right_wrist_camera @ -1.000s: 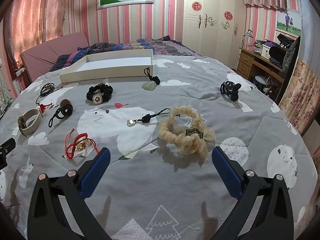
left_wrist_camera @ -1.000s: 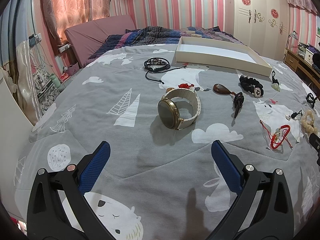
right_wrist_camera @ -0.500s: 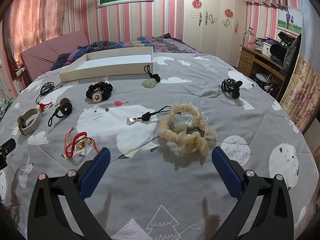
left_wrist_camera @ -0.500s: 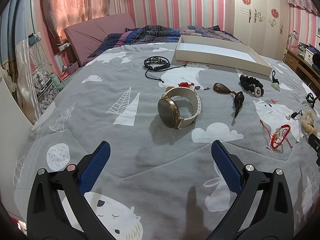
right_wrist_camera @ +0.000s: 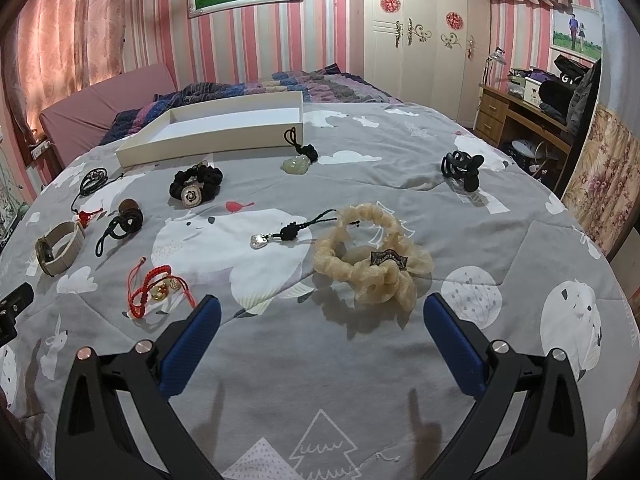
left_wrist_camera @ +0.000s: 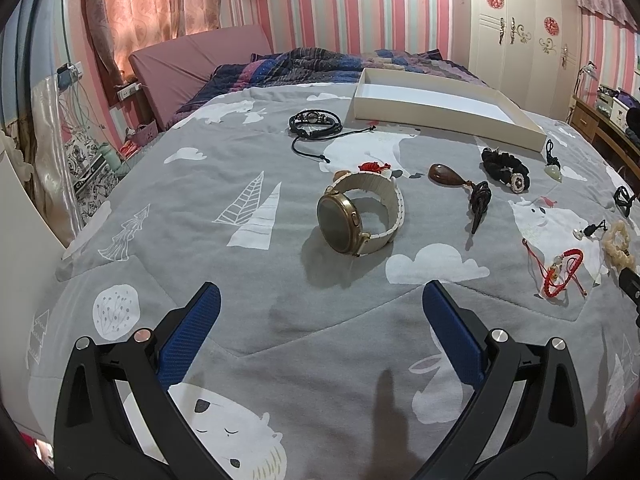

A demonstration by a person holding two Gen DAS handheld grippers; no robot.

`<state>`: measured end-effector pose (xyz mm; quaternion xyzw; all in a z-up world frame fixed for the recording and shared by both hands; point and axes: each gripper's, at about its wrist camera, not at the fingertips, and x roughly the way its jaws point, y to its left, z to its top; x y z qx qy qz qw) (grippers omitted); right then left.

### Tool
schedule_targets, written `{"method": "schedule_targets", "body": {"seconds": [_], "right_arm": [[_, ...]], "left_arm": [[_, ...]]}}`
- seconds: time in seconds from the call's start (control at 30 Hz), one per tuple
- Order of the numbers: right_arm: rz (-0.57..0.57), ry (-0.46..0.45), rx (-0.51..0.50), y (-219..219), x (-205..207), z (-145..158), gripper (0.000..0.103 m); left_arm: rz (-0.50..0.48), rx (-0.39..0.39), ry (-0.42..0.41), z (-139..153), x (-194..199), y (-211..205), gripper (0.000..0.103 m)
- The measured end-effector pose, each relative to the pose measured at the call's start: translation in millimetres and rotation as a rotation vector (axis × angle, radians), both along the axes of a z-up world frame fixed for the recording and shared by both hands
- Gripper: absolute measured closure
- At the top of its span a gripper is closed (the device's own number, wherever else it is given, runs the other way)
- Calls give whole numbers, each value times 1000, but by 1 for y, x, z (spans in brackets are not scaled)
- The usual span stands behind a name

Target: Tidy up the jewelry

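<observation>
In the left wrist view, the left gripper (left_wrist_camera: 320, 312) is seen at the bottom of the frame with its blue pads spread wide and nothing held between them. The watch (left_wrist_camera: 360, 216) is found at centre frame, straight ahead of the gap and a little right of its midline, standing on edge on the grey bedspread (left_wrist_camera: 192, 208) with its gold face turned toward the lower left and its pale strap looping away to the upper right. The white tray (left_wrist_camera: 440, 120), apparently the place for the pieces, is set at upper right, well beyond the watch. A black cord bracelet (left_wrist_camera: 316, 122) is laid just left of the tray, and a red string bracelet (left_wrist_camera: 560, 272) is seen at the right edge. The tool is held low and level, pointed up the bed

In the right wrist view, the right gripper (right_wrist_camera: 320, 316) is likewise shown empty with its jaws wide apart. The cream scrunchie (right_wrist_camera: 372, 260) is placed just ahead of the gap, slightly right of centre, its long axis running across the frame. A silver charm on black cord (right_wrist_camera: 284, 234) lies just to its left; the tray (right_wrist_camera: 208, 140) is far off at upper left. Each hand is judged nearest its own piece: watch for the left, scrunchie for the right
</observation>
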<state>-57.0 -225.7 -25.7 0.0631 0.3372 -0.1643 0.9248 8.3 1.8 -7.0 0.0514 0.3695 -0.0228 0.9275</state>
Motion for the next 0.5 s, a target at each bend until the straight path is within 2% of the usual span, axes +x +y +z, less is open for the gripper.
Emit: {"method": "schedule_targets", "body": {"seconds": [0.5], "right_arm": [[0, 0, 0, -1, 0, 0, 2]], "left_arm": [[-1, 0, 2, 0, 0, 0, 3]]}}
